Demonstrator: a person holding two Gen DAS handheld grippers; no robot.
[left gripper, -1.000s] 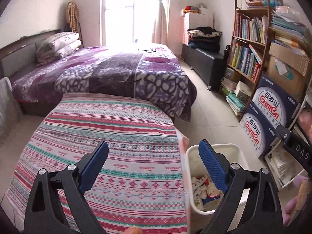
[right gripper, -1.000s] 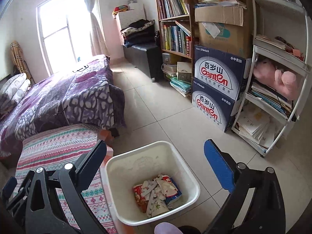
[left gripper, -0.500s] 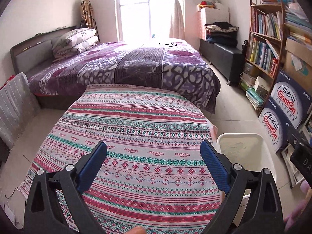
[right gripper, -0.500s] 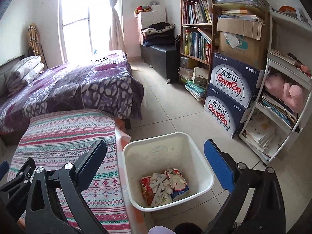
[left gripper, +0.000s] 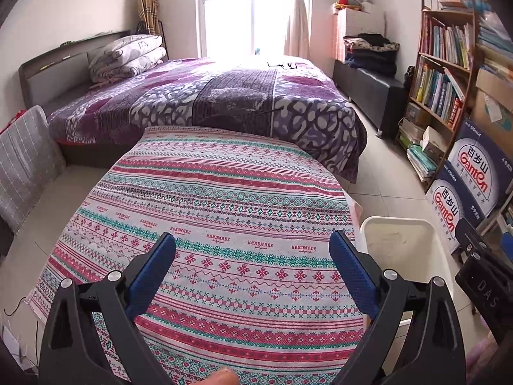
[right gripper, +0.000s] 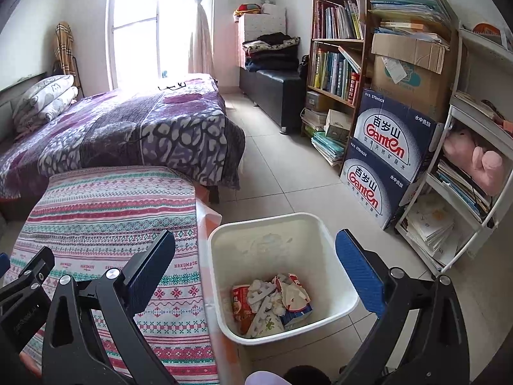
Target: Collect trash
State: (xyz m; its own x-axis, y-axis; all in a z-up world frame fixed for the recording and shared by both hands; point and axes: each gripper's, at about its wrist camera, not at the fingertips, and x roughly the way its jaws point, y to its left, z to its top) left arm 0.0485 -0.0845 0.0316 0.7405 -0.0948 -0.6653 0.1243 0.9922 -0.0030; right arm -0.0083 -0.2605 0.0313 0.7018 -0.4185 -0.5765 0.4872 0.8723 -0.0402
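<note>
A white plastic trash bin [right gripper: 320, 224] stands on the tiled floor beside a table with a striped patterned cloth [right gripper: 105, 211]. Crumpled wrappers and paper trash [right gripper: 272, 301] lie at its bottom. My right gripper [right gripper: 256, 263] is open and empty, held above the bin's near side. My left gripper [left gripper: 253, 263] is open and empty above the cloth-covered table [left gripper: 224, 211]; no trash shows on the cloth. The bin's rim [left gripper: 397, 221] shows at the right of the left wrist view.
A bed with a purple quilt [left gripper: 208, 96] lies beyond the table. A bookshelf [right gripper: 336, 48], stacked blue water cartons [right gripper: 384, 160] and a white shelf rack [right gripper: 471, 166] line the right wall. A black bench [right gripper: 275, 86] stands farther back.
My left gripper has swung left, from over the bin's edge to over the middle of the table. My right gripper has shifted slightly, so the bin sits more to the right. Both stay open.
</note>
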